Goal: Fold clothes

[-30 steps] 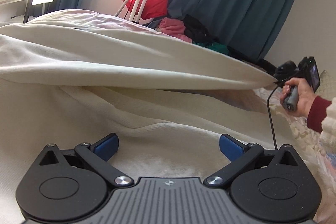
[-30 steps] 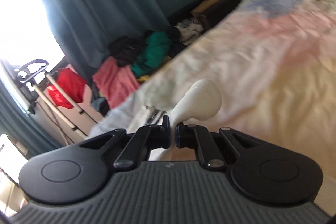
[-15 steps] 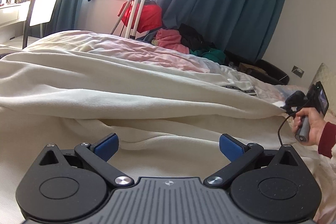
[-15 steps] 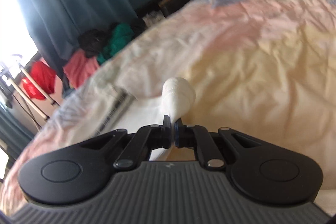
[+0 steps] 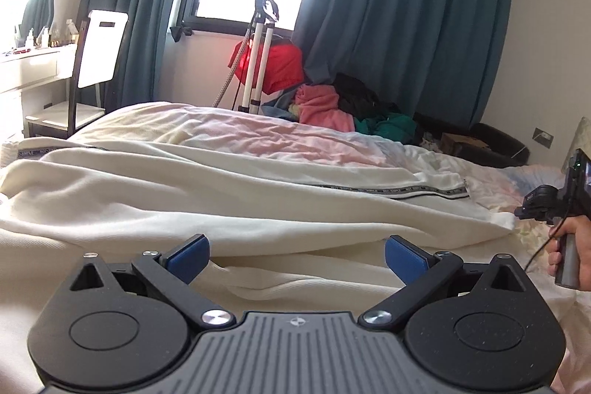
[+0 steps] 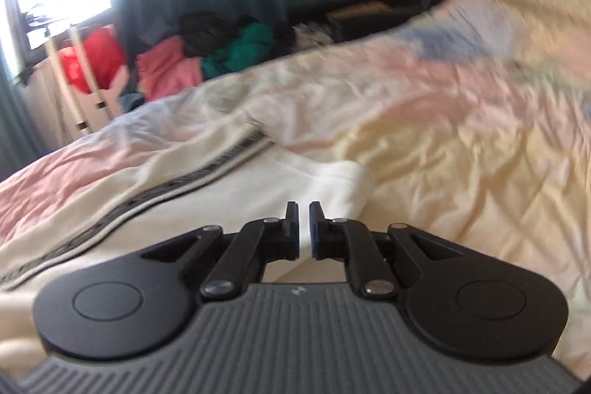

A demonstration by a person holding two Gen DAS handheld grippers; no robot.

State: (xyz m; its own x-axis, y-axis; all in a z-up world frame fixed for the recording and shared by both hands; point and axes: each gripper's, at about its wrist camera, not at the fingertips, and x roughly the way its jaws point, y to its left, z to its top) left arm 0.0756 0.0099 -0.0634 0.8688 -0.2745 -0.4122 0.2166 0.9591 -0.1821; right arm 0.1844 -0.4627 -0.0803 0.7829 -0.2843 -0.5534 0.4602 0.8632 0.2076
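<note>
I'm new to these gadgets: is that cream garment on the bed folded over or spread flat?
Folded over, at least once. The cream garment has one layer doubled over another, its striped trim lying on top. Neither claw holds it.

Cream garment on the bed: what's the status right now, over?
Left gripper open, low over the cream garment. Right gripper a slit apart, empty, just behind the garment's corner. Garment lies folded over on the bed. Nothing in the way.
</note>
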